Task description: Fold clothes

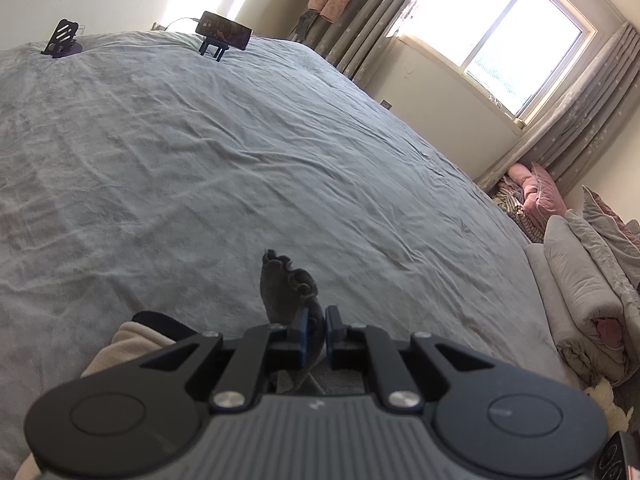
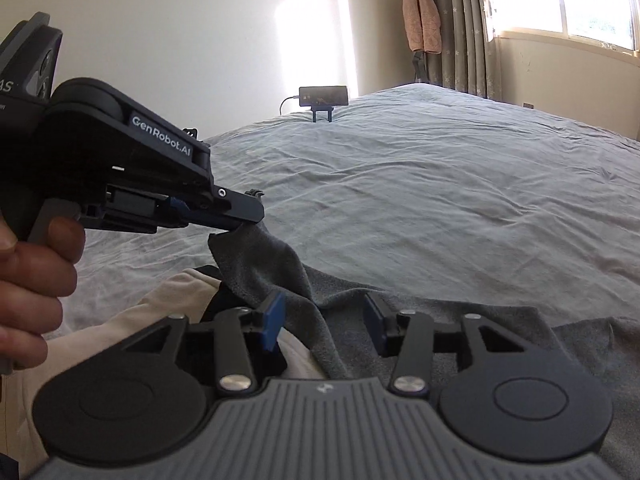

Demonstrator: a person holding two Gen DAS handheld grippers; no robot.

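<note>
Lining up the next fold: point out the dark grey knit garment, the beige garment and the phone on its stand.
Dark grey knit garment (image 2: pixel 260 264): right wrist view, on the lifted corner.
Beige garment (image 2: pixel 160 304): right wrist view, on its upper fold.
Phone on its stand (image 1: pixel 224 30): left wrist view, on the screen.

Hidden and cut-off parts of the scene

The near part of the grey garment (image 2: pixel 460 320) is covered by the right gripper's (image 2: pixel 326 320) body and cut off at the right edge. The beige cloth (image 1: pixel 132 346) is largely hidden behind the left gripper (image 1: pixel 317 330). The hand (image 2: pixel 30 280) is cropped at the left edge. The far phone's (image 2: pixel 323 95) screen is too small to be read.
</note>
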